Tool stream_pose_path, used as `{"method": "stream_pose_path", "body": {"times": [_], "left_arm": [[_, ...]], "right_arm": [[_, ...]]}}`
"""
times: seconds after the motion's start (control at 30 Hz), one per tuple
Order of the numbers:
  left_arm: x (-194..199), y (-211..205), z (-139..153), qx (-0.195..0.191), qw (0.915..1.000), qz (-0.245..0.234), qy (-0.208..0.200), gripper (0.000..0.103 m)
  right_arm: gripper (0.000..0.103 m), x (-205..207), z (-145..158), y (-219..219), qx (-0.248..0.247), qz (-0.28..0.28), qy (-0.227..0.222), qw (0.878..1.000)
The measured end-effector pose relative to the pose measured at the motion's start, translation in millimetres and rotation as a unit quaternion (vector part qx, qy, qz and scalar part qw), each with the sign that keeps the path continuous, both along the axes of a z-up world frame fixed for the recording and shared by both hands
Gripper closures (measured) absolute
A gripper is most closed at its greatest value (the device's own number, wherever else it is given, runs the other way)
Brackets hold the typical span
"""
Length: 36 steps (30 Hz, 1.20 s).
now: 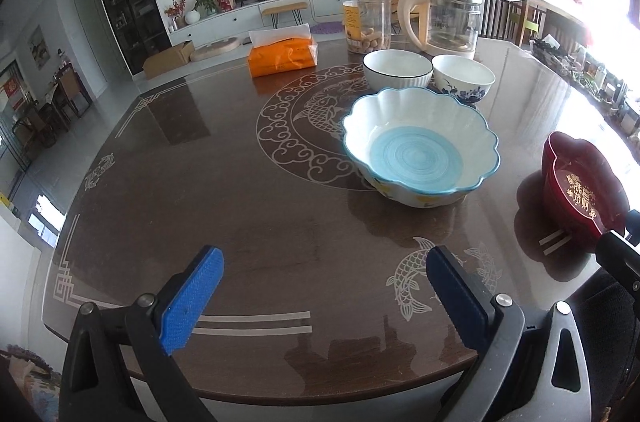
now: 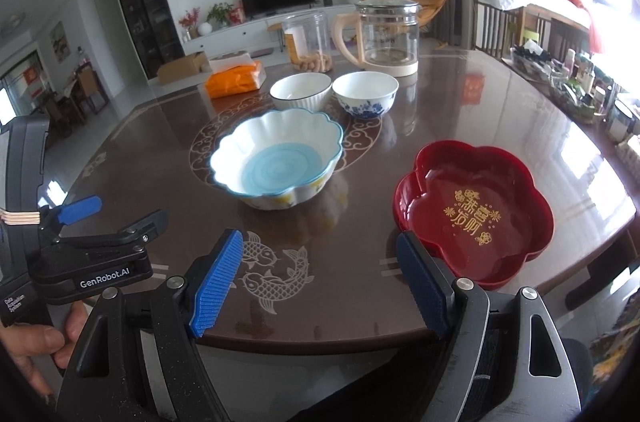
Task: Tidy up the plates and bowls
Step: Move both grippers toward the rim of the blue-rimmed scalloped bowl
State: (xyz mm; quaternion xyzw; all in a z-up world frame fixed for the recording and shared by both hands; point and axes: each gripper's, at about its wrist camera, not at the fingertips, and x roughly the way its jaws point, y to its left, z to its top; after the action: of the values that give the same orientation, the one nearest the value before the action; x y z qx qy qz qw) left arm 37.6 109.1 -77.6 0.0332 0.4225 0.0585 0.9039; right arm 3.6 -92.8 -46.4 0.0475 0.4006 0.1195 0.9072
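Observation:
A large scalloped white bowl with a blue bottom (image 1: 420, 146) (image 2: 278, 158) stands mid-table. Behind it sit a white ribbed bowl (image 1: 397, 68) (image 2: 301, 90) and a blue-flowered white bowl (image 1: 463, 77) (image 2: 365, 93), side by side. A red flower-shaped plate with gold characters (image 2: 474, 206) (image 1: 580, 190) lies at the right, near the front edge. My left gripper (image 1: 324, 262) is open and empty over the near table. My right gripper (image 2: 320, 250) is open too, its right finger just in front of the red plate's near rim, not gripping it.
At the back of the brown patterned table (image 1: 240, 206) stand an orange tissue pack (image 1: 283, 54), a clear jar of snacks (image 1: 367, 20) and a glass kettle (image 1: 448, 18). The left gripper's body (image 2: 92, 242) and a hand show at left in the right wrist view.

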Motion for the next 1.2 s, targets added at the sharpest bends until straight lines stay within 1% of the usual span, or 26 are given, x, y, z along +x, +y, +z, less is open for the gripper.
{"method": "stream_pose_path", "body": {"times": [0.4,0.53,0.7,0.83,0.9,0.97,1.03,1.13,1.2], "left_arm": [[2,4,-10,0.011,0.9998,0.008,0.013,0.002],[3,7,-14,0.009,0.9997,0.008,0.023,0.002],[8,18,-16,-0.007,0.9995,0.010,0.030,0.002],[19,32,-16,-0.032,0.9987,0.014,0.036,0.002],[27,38,-14,-0.046,0.9982,0.013,0.037,0.002],[36,46,-11,-0.065,0.9972,0.013,0.036,0.002],[49,55,-8,-0.096,0.9947,0.009,0.036,0.002],[80,63,-7,-0.147,0.9879,-0.001,0.050,0.002],[107,63,-10,-0.169,0.9832,-0.006,0.070,0.003]], "right_arm": [[0.021,1,-6,4,-0.009,0.005,0.012,1.000],[0.021,2,-8,6,-0.014,0.005,0.015,1.000],[0.021,6,-8,6,-0.019,0.003,0.019,1.000],[0.021,13,-4,5,-0.018,0.001,0.018,1.000],[0.021,21,-3,4,-0.008,0.003,0.024,1.000],[0.021,32,-4,1,0.017,0.006,0.042,0.999],[0.021,46,-6,-3,0.046,0.001,0.061,0.997],[0.021,79,-12,-9,0.077,-0.008,0.097,0.992],[0.021,108,-19,-13,0.110,-0.011,0.132,0.985]]}}
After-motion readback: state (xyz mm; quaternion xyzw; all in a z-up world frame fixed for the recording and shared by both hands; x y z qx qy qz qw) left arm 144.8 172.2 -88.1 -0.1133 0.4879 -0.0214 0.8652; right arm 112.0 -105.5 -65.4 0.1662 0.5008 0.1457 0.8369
